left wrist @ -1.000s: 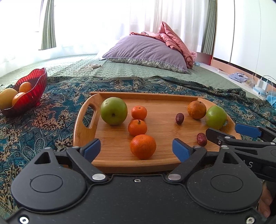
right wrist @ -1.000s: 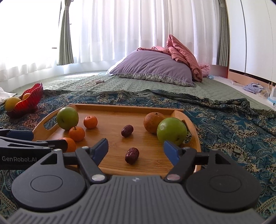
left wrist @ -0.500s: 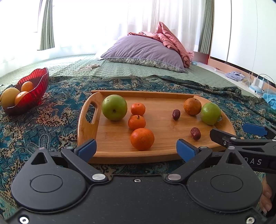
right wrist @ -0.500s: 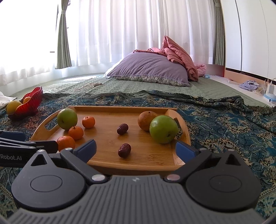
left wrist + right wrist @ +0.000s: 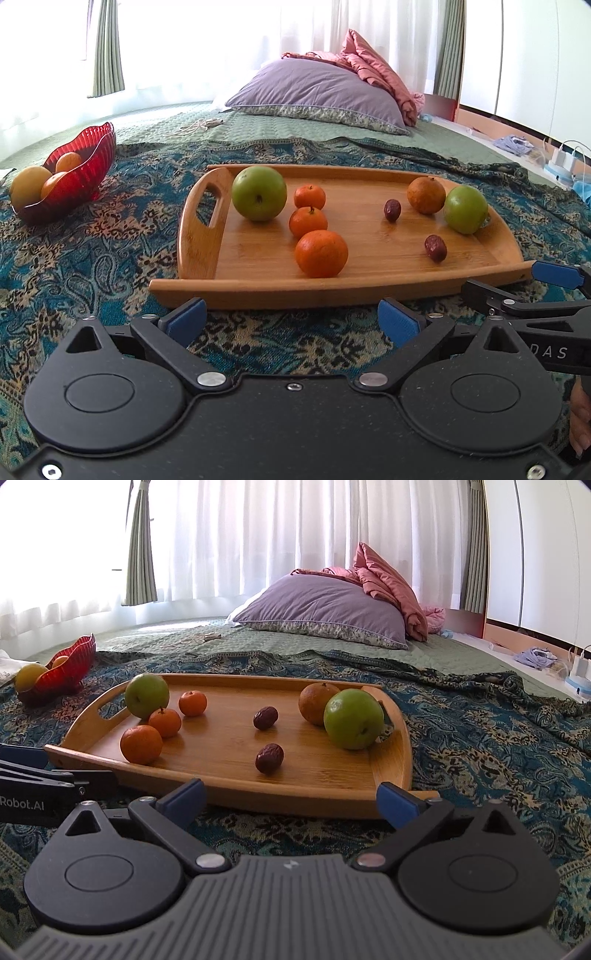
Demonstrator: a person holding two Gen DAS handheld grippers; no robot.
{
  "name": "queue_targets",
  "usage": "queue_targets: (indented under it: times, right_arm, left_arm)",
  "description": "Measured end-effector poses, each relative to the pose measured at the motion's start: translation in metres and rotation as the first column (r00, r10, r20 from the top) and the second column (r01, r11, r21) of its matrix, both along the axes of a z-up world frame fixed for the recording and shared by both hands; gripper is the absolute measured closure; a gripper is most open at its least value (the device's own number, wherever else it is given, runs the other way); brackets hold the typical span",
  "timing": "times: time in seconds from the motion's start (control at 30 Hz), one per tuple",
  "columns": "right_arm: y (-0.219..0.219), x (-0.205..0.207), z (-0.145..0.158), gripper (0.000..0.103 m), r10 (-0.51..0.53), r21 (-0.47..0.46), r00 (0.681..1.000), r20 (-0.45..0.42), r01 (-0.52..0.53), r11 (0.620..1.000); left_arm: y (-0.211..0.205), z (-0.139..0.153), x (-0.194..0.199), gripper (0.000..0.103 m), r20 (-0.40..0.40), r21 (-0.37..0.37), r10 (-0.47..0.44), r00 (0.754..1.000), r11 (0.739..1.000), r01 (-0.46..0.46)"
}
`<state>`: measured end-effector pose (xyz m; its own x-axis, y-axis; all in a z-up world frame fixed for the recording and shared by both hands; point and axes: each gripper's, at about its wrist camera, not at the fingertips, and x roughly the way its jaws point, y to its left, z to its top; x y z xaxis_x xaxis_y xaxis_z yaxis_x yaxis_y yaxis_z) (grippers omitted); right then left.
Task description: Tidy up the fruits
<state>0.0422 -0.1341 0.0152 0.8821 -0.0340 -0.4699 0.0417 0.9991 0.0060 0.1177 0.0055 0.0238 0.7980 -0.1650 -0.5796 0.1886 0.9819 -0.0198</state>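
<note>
Fruits are sitting loose on the wooden tray; I am pulling both claws back off it, left gripper and right gripper spread wide and empty, so nothing is getting sorted yet.

My left tongs are matte black with blue pads, silver screws; my right tongs have a ribbed grey body.

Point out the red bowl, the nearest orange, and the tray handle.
red bowl [image 5: 90, 162], left wrist view, outer wall.
nearest orange [image 5: 321, 253], left wrist view, front face.
tray handle [image 5: 194, 225], left wrist view, outer bar.
</note>
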Motion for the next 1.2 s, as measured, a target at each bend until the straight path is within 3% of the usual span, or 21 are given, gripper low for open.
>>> queue_targets:
  times: [0.47, 1.2]
  right_arm:
    - [-0.004, 0.009, -0.021, 0.000, -0.012, 0.030, 0.996, -0.091, 0.014, 0.999]
    - [0.003, 0.016, -0.032, 0.000, -0.005, -0.012, 0.993, -0.120, 0.004, 1.000]
  left_arm:
    - [0.002, -0.020, 0.007, 0.004, -0.025, 0.042, 0.033, 0.999, 0.999, -0.032]
    - [0.000, -0.032, 0.010, 0.000, -0.030, 0.063, 0.052, 0.998, 0.997, -0.050]
